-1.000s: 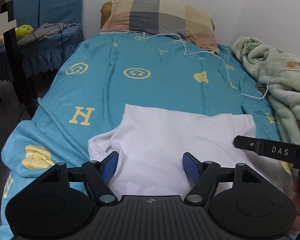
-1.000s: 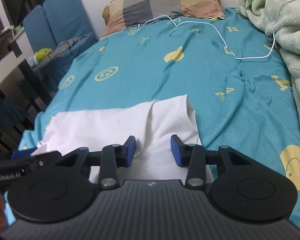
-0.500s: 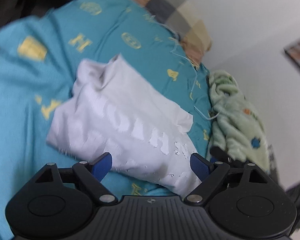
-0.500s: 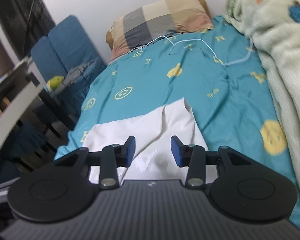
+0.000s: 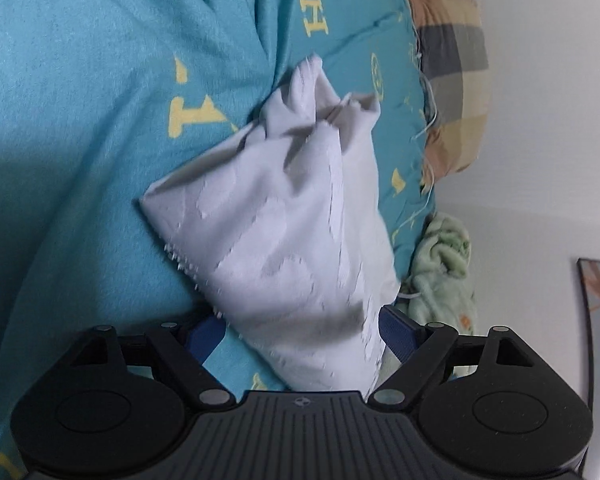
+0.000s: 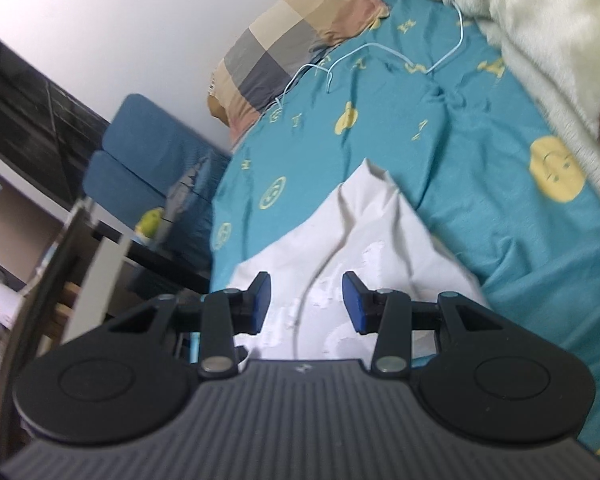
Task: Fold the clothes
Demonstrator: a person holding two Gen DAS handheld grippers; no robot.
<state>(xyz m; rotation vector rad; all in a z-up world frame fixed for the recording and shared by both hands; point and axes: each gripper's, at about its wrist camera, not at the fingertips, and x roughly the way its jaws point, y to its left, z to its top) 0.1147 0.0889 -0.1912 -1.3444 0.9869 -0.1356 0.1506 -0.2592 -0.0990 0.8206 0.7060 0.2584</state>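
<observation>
A folded white garment (image 5: 284, 220) with a faint raised print lies on the teal bedsheet (image 5: 80, 92). My left gripper (image 5: 300, 334) hovers above its near end, tilted hard to one side, open, with the blue pads wide on either side of the cloth and nothing pinched. In the right wrist view the same white garment (image 6: 360, 232) lies under my right gripper (image 6: 306, 306), which is open, its blue pads apart over a crease in the fabric.
A plaid pillow (image 6: 296, 40) sits at the head of the bed with a white cable (image 6: 380, 50) trailing across the sheet. A green fleece blanket (image 6: 540, 24) is heaped along the right side. A blue chair (image 6: 140, 152) and dark furniture stand left of the bed.
Both cameras have lifted and rolled sideways, the left one strongly. The garment's printed side now shows. Both grippers stay open.
</observation>
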